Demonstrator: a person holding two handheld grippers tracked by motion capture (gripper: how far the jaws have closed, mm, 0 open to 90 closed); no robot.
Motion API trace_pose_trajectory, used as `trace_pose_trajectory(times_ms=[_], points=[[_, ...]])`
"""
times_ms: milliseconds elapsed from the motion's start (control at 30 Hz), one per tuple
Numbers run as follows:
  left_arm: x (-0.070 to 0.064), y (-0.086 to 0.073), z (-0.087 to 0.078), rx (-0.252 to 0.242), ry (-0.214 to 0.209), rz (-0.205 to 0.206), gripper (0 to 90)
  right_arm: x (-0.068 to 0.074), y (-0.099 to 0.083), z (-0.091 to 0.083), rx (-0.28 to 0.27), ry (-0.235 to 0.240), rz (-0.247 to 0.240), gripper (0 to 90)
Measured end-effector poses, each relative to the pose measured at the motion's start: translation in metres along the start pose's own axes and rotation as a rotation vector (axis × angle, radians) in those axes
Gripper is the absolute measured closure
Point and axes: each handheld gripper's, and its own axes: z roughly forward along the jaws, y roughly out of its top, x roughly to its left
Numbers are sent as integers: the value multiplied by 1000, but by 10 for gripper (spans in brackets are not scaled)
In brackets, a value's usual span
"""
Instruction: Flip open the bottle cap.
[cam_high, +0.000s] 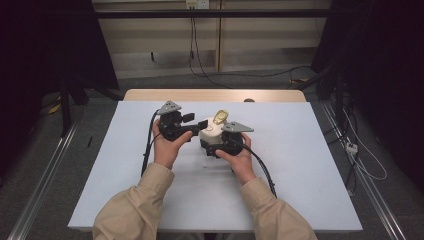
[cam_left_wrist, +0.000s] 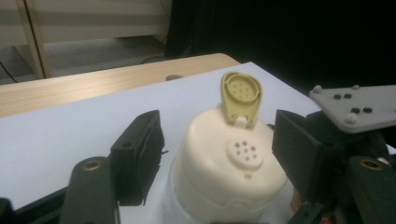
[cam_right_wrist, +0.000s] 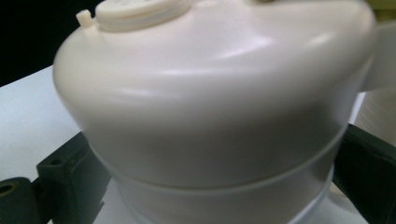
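A white bottle (cam_right_wrist: 224, 203) with a cream dome cap (cam_left_wrist: 210, 177) stands upright at the middle of the white table (cam_high: 300, 165). Its yellowish flip lid (cam_left_wrist: 240, 95) is hinged up, baring a round sprinkle face with several holes (cam_left_wrist: 244, 153). My right gripper (cam_right_wrist: 217, 179) is shut on the bottle, one jaw on each side just under the cap. From the left, my left gripper (cam_left_wrist: 217, 154) stands open around the cap (cam_high: 210, 133); a gap shows beside its left jaw. In the high view the left gripper (cam_high: 196, 121) sits left of the bottle and the right gripper (cam_high: 216, 143) in front of it.
A strip of wooden tabletop (cam_high: 215, 95) runs along the far edge of the white surface. Cables (cam_high: 260, 75) lie on the floor behind, and metal rails (cam_high: 370, 190) flank the table. The right gripper's grey plate (cam_left_wrist: 355, 107) sits close to the cap's right.
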Motion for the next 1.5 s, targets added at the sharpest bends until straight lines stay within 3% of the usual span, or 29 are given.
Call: trace_pose_trajectory(times_ms=[167,267,367,633,900,1100,1233,1500], points=[[5,-11,-12,29,29,9,181,-1,-1,-6,22,8,3,33],[7,-18,-20,37,14,23,161,0,-2,-13,58,6,-16,43],[8,-23,-28,29,6,26,135,-1,-6,-20,45,6,-17,42],[12,-36,-45,25,-9,36,105,-4,-9,-36,31,9,-16,62],[24,-54,-59,26,8,26,84,-3,-10,-59,10,10,-32,73],[29,-64,-69,28,24,53,74,-6,-12,-74,-7,14,-29,66],[34,-70,-74,31,17,25,74,-8,-16,-84,-7,15,-34,61],[35,-76,-83,35,15,41,71,-9,-22,-101,-9,22,-42,52]])
